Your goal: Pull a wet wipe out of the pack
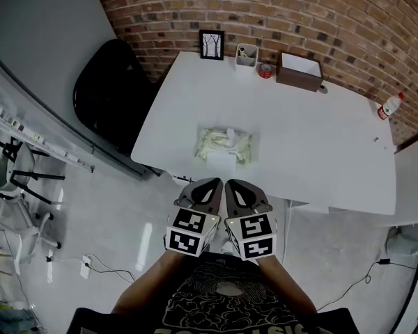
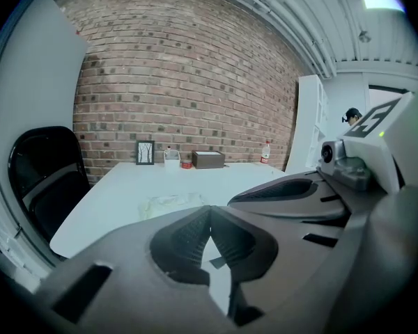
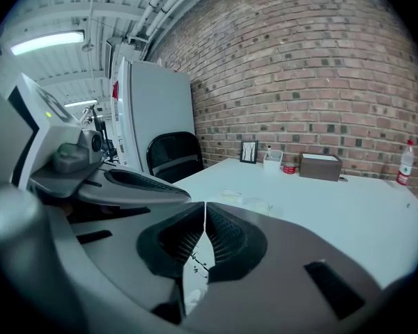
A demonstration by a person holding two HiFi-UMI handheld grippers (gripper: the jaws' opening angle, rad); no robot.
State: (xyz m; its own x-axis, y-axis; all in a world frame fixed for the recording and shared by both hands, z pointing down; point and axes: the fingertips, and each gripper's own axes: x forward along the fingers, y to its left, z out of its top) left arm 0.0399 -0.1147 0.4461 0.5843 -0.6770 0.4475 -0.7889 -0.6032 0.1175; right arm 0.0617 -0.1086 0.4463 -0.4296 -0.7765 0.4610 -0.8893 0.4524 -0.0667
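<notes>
Brightly, evenly lit from overhead in the head view, with the white table (image 1: 320, 145) close to washed out, a pale streak of glare on the grey floor (image 1: 145, 239) and only faint shadows. Dimmer and cooler in both gripper views, with a long ceiling lamp (image 3: 47, 42) glaring at the right one's upper left and a second lamp (image 2: 382, 0) burnt white at the left one's top right. Heavily bent by the wide lenses, bowing the brick wall (image 1: 299, 12) and fading to black at the corners, sharp far off yet soft on the left gripper (image 2: 210, 208) and right gripper (image 3: 205, 203) near the lens.
</notes>
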